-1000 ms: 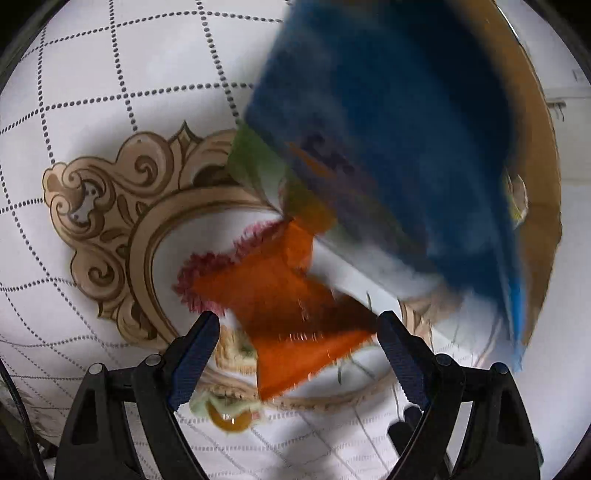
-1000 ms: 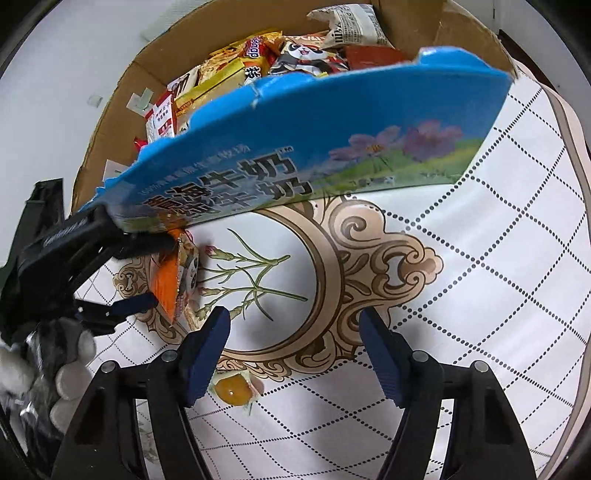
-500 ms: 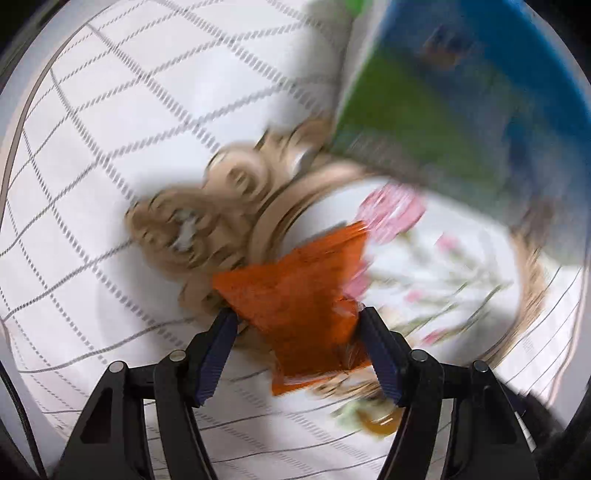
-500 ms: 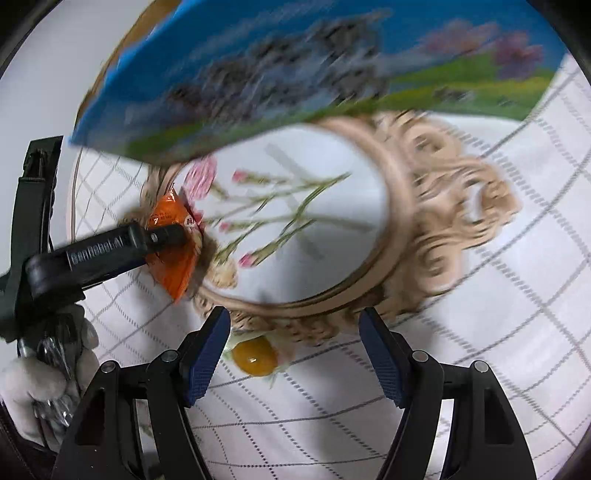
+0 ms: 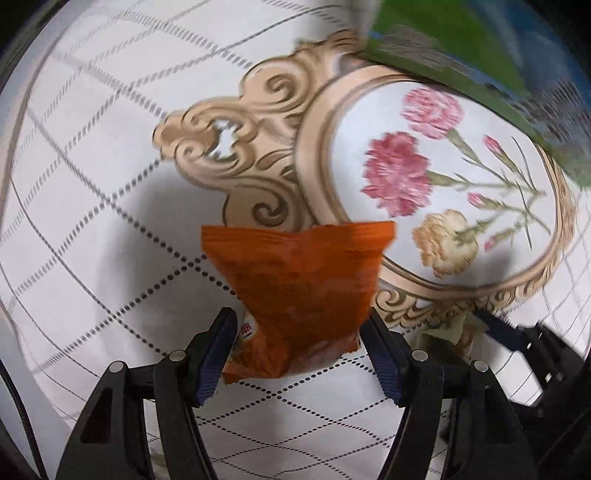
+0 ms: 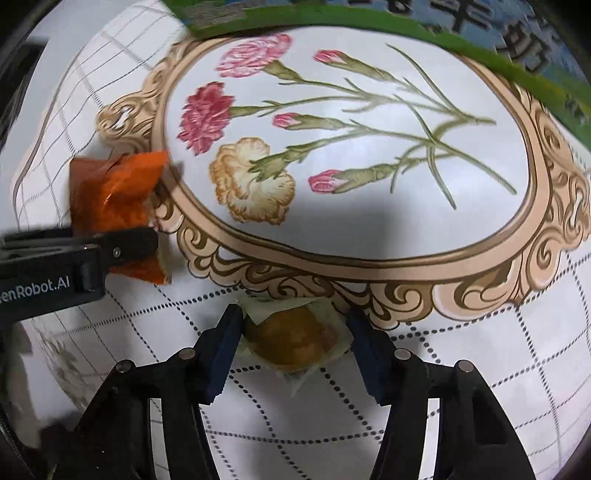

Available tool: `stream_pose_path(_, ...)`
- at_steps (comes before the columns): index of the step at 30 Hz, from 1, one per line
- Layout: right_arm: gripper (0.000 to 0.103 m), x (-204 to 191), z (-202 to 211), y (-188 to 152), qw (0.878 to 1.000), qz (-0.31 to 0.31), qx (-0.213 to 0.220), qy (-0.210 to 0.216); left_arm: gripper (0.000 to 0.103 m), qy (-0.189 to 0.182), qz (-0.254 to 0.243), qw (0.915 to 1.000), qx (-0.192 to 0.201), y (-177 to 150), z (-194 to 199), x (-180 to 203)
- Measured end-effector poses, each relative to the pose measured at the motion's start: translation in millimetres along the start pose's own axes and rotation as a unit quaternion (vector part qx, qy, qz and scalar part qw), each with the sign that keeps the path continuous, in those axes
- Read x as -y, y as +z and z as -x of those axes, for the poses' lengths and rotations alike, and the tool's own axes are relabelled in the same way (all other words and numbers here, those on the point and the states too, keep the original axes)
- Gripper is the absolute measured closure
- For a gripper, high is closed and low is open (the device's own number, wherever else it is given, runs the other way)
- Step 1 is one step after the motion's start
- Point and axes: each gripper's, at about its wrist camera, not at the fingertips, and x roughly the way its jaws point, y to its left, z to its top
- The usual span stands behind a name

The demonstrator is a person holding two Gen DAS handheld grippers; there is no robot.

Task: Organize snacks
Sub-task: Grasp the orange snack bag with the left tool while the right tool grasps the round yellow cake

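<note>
An orange snack packet [image 5: 301, 291] sits between the fingers of my left gripper [image 5: 299, 350], which is shut on it just above the patterned tablecloth [image 5: 92, 206]. The packet also shows in the right wrist view [image 6: 114, 199], pinched by the left gripper's black fingers [image 6: 125, 245]. A small clear-wrapped yellow-brown snack [image 6: 293, 341] lies on the cloth between the blue pads of my right gripper [image 6: 293, 349], which closes around it with the pads at its wrapper edges.
A blue and green milk box flap [image 6: 480, 33] hangs over the far side of the cloth, also in the left wrist view [image 5: 480, 55]. The flower medallion [image 6: 351, 147] fills the middle of the table. My right gripper shows at the lower right of the left wrist view [image 5: 532, 347].
Both grippers have come down toward the cloth. The left has closed on the orange packet and swung left. The right has moved onto the wrapped yellow snack and narrowed around it.
</note>
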Motion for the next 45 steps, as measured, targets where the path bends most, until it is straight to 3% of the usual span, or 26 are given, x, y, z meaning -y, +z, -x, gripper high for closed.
stream_pose_path(4,0.046,14,11,-13,1.000,0.000,0.004,-0.017,0.034,0.027,-0.042,0.9987,0.008,-5,2,23)
stream_pose_path(8,0.046,45,24,-28,0.999,-0.033,-0.001,-0.021,0.034,0.009,-0.025,0.9997,0.001,4,-6,32)
stream_pose_path(10,0.046,60,28,-34,0.999,-0.048,-0.003,-0.024,0.034,-0.003,-0.011,0.9999,0.006,15,-10,15)
stream_pose_path(12,0.046,75,32,-42,0.997,-0.067,-0.004,-0.024,0.042,-0.017,0.001,0.9996,0.023,24,-9,15)
stream_pose_path(13,0.046,82,33,-45,0.997,-0.074,-0.006,-0.022,0.055,-0.019,-0.004,0.9995,0.025,24,-10,9)
stream_pose_path(14,0.046,88,34,-48,0.996,-0.083,-0.008,-0.021,0.057,-0.020,-0.012,0.9995,0.022,27,-8,12)
stream_pose_path(24,0.046,140,44,-91,0.988,-0.150,-0.023,0.003,0.057,-0.045,-0.066,0.9967,-0.015,-37,-17,86)
stream_pose_path(28,0.042,160,46,-94,0.983,-0.178,-0.031,0.036,0.054,-0.044,-0.067,0.9962,-0.033,-39,-28,94)
stream_pose_path(30,0.031,171,52,-93,0.980,-0.186,-0.035,0.052,0.048,-0.052,-0.063,0.9959,-0.040,-35,-30,94)
stream_pose_path(32,0.025,174,62,-93,0.983,-0.178,-0.021,0.044,0.042,-0.061,-0.056,0.9955,-0.045,-33,-34,97)
stream_pose_path(36,0.025,156,63,-85,0.988,-0.145,-0.022,0.039,0.038,-0.060,-0.050,0.9959,-0.045,-27,-40,101)
stream_pose_path(40,0.025,131,47,-87,0.995,-0.087,-0.045,-0.006,0.038,-0.064,-0.040,0.9963,-0.041,-31,-51,93)
stream_pose_path(42,0.031,130,36,-91,0.995,-0.080,-0.053,-0.020,0.043,-0.061,-0.036,0.9969,-0.034,-31,-47,89)
stream_pose_path(43,0.032,129,34,-93,0.996,-0.073,-0.048,-0.024,0.053,-0.054,-0.037,0.9974,-0.030,-31,-44,85)
stream_pose_path(45,0.041,127,35,-95,0.997,-0.063,-0.036,-0.027,0.055,-0.054,-0.033,0.9977,-0.023,-31,-43,80)
